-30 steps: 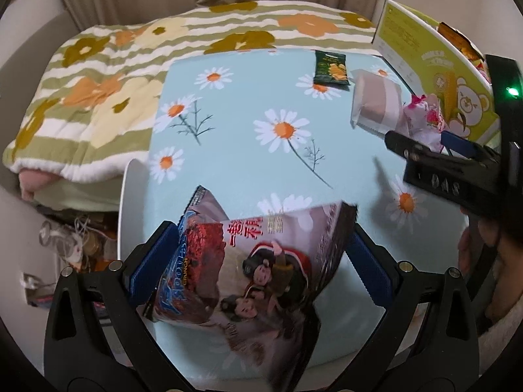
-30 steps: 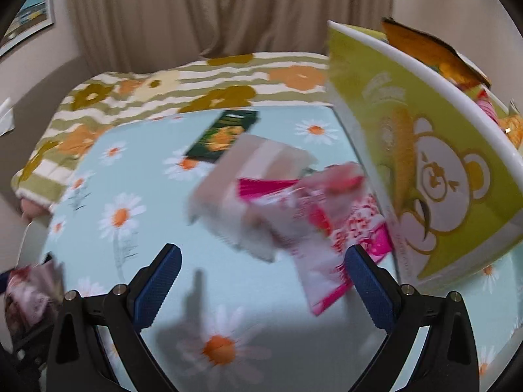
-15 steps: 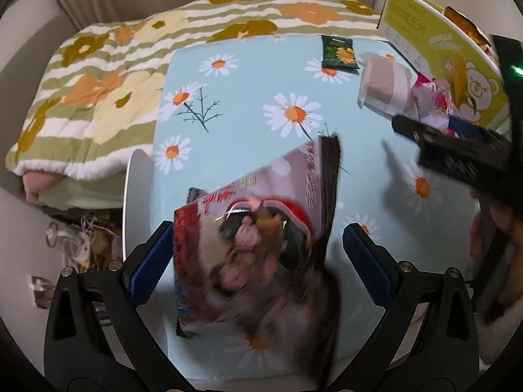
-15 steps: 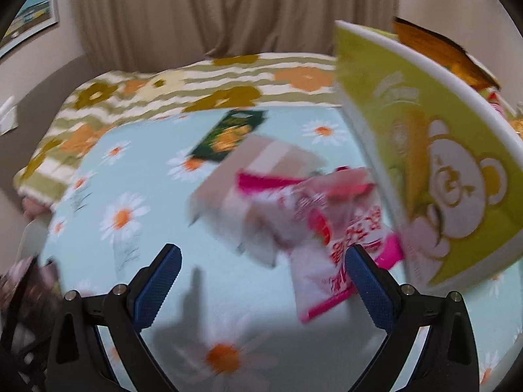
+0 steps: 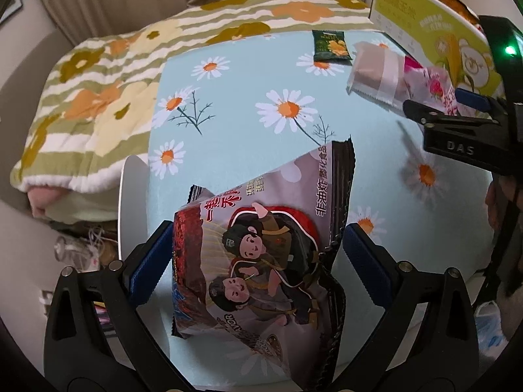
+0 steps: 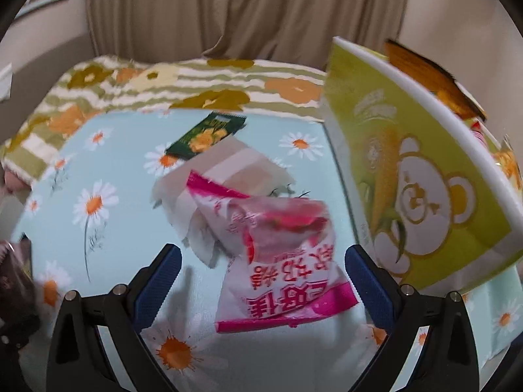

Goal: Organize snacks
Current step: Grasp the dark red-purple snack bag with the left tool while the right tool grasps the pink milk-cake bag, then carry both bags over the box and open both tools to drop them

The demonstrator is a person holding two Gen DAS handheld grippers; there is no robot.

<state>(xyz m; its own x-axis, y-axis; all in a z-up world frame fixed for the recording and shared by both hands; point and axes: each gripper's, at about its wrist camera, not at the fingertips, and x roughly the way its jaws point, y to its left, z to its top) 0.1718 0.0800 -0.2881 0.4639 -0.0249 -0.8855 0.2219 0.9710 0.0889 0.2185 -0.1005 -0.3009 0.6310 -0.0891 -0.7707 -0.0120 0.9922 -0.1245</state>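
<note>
While my left gripper (image 5: 258, 261) straddles the purple snack bag (image 5: 261, 261) without pinching, my right gripper (image 6: 263, 272), closing, brackets the pink packet (image 6: 281, 261) beside the box (image 6: 425, 176).

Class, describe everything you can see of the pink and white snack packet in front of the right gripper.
The pink and white snack packet is a crinkled, glossy plastic pouch, white with magenta bands at both ends and red printed characters that read upside down in the right wrist view. It lies on the daisy-print tablecloth, its far end overlapping a pale beige-striped packet, beside the yellow-green bear box. It sits between the right gripper's jaws, which have just been closing; the pads do not visibly press it.
</note>
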